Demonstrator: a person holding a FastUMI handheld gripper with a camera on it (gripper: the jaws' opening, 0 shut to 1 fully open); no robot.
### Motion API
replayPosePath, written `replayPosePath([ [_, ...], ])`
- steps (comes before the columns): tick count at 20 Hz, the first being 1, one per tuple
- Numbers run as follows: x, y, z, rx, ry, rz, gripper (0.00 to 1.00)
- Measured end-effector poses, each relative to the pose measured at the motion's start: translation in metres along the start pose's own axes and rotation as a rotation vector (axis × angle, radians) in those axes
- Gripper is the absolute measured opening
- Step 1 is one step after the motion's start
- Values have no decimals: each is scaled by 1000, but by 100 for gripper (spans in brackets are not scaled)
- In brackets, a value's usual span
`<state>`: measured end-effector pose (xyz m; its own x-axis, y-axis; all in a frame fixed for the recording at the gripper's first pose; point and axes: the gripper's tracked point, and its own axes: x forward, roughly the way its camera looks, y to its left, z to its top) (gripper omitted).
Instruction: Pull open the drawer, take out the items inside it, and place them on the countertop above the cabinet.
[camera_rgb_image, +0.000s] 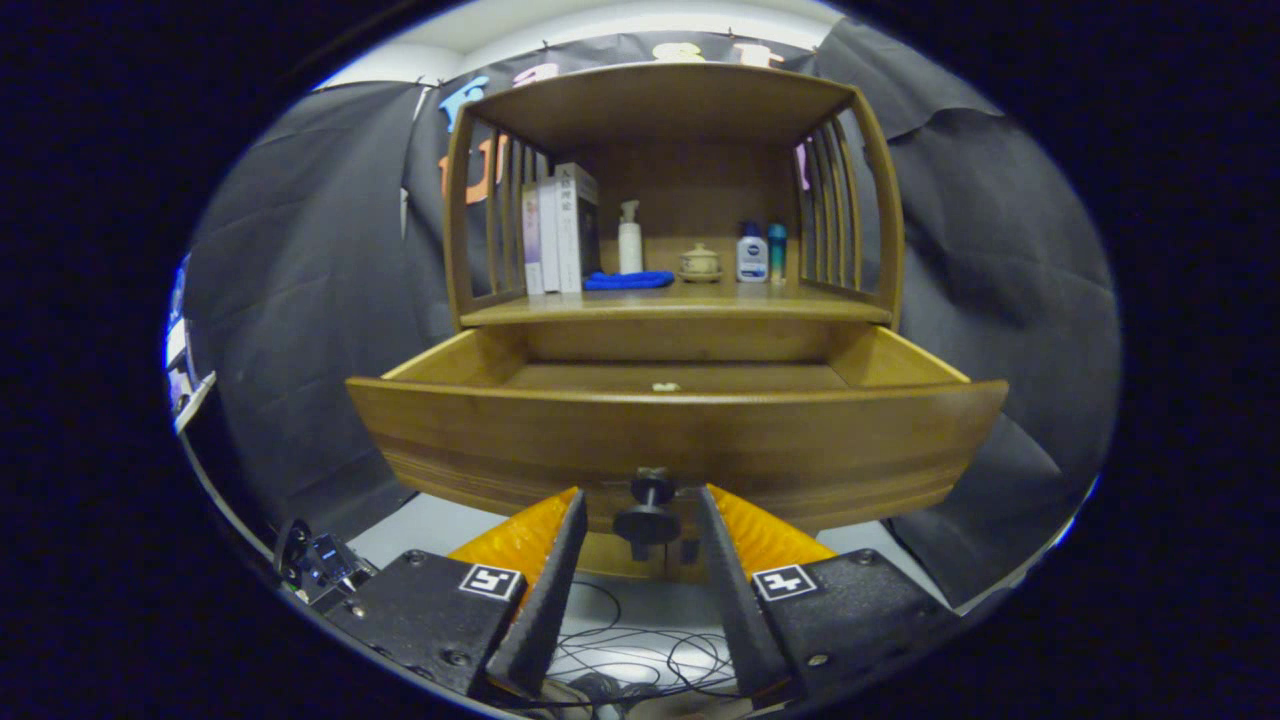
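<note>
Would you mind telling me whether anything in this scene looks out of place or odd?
Little stands out. The drawer is pulled open, as the task wants, with a small pale item on its floor. The gripper is open, fingers either side of the knob. Loose cables sprawl untidily below.

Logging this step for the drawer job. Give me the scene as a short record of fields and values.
drawer: pulled open, front toward the tool
knob: between the fingers, a gap on each side
tool: open, fingers astride the knob, not pressing it
item: one small pale thing on the drawer floor, too small to identify
countertop: holds books, blue cloth, pump bottle, small pot, two bottles
task state: drawer open, item not yet taken out
</note>
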<state>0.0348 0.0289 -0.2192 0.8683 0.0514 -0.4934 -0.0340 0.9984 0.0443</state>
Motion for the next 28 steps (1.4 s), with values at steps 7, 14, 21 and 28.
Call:
replayPosePath([
  [7,-6,12,54,-42,35,20,92],
  [14,42,-2,90,-14,123,-19,97],
  [21,94,-18,71,74,389,-26,97],
  [28,132,-31,54,72,567,-77,95],
])
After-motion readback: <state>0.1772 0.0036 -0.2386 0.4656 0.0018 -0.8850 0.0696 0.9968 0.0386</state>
